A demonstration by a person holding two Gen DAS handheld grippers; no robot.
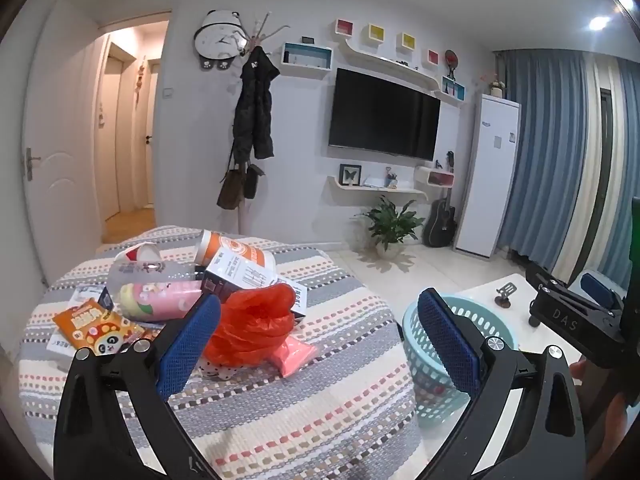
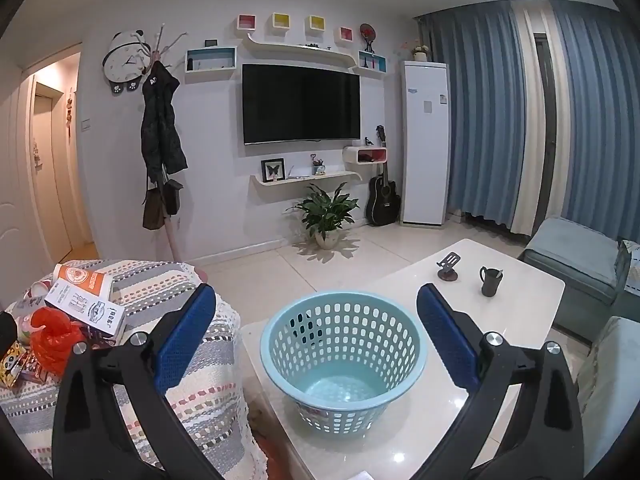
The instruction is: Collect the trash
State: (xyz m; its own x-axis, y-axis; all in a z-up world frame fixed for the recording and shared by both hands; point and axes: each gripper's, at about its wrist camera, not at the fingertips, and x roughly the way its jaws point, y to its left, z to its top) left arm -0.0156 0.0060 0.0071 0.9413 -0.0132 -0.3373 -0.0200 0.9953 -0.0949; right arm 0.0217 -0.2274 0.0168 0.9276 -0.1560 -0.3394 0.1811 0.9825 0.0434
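Note:
A pile of trash lies on a round table with a striped cloth [image 1: 280,412]: a red plastic bag [image 1: 252,328], a pink wrapper [image 1: 294,354], an orange cup [image 1: 234,254], a white carton [image 1: 244,276], a pink cup [image 1: 160,300] and an orange snack packet [image 1: 96,328]. My left gripper [image 1: 316,344] is open and empty, just in front of the red bag. A light blue basket [image 2: 342,354] stands empty on the white coffee table [image 2: 520,304]. My right gripper [image 2: 316,340] is open and empty, framing the basket. The trash also shows in the right wrist view, with the red bag [image 2: 52,340] at left.
A dark mug [image 2: 490,280] and a small phone stand [image 2: 448,268] sit on the coffee table behind the basket. A grey sofa [image 2: 580,264] is at right. A potted plant [image 2: 326,212], a guitar and a coat rack stand by the far wall.

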